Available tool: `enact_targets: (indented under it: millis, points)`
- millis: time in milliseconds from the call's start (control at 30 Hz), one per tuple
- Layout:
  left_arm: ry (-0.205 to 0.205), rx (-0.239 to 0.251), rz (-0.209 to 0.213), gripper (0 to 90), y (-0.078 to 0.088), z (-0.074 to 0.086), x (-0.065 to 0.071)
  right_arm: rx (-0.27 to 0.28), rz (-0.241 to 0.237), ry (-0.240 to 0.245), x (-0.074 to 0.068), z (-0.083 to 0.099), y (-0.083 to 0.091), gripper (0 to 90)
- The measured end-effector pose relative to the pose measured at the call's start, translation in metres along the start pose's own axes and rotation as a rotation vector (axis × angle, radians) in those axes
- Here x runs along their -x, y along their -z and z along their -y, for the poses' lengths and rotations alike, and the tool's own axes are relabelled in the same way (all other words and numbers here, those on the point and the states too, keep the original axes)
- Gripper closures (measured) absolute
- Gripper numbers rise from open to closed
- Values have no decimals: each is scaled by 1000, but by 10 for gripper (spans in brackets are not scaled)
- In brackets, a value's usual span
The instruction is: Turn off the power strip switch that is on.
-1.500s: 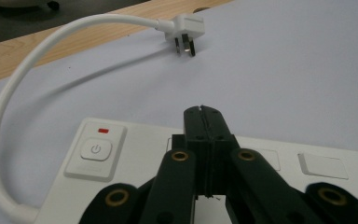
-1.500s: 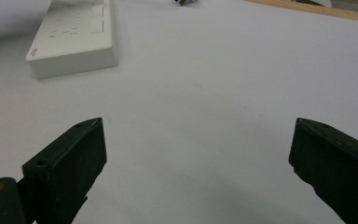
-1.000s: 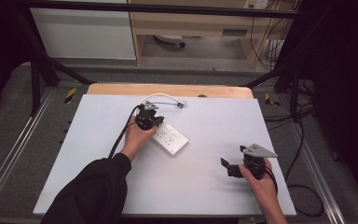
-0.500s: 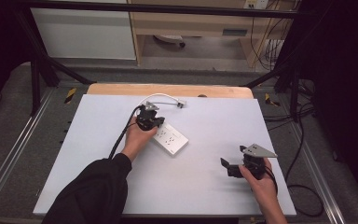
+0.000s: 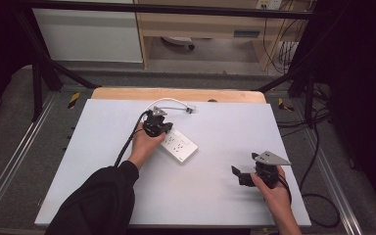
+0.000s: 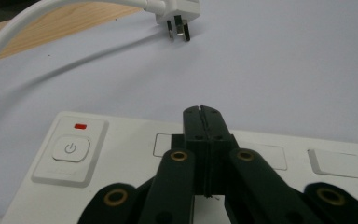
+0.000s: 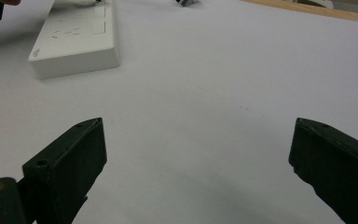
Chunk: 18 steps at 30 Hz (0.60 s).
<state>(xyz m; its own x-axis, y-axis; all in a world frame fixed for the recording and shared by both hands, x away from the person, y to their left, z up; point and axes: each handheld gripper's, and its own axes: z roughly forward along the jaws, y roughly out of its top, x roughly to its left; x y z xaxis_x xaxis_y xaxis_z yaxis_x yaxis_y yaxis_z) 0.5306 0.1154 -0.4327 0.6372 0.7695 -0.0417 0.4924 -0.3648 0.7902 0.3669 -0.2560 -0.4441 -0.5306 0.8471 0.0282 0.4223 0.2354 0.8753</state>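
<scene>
A white power strip (image 5: 180,146) lies near the middle of the table. In the left gripper view its power button (image 6: 71,148), with a red mark above it, sits at the left end. My left gripper (image 5: 159,126) is over that end, its jaws shut with nothing between them (image 6: 202,110). I cannot tell whether they touch the strip (image 6: 121,135). Behind it, the strip's white plug (image 6: 177,14) lies on the table at the end of a curved white cable (image 5: 164,102). My right gripper (image 5: 239,176) stands open and empty at the front right, facing the strip (image 7: 74,42) from a distance.
The white tabletop (image 5: 225,122) ends in a wooden strip (image 5: 176,93) at the back. Black cables hang beside the table's right edge (image 5: 318,205). A black cable (image 5: 127,144) trails from my left gripper along the person's forearm.
</scene>
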Motion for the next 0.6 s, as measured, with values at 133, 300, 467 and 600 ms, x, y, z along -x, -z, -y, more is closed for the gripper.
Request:
enact_targets:
  millis: [133, 300, 467, 600]
  points:
    - [9, 0, -4, 900, 0, 0, -1, 1, 1, 4, 0, 0, 0, 45]
    - [0, -4, -6, 900, 0, 1, -1, 1, 0, 4, 0, 0, 0, 45]
    - [-14, 2, -18, 900, -1, 1, 3, 1, 0, 5, 0, 0, 0, 45]
    - [-30, -1, -29, 900, -1, 1, 4, 1, 0, 3, 0, 0, 0, 45]
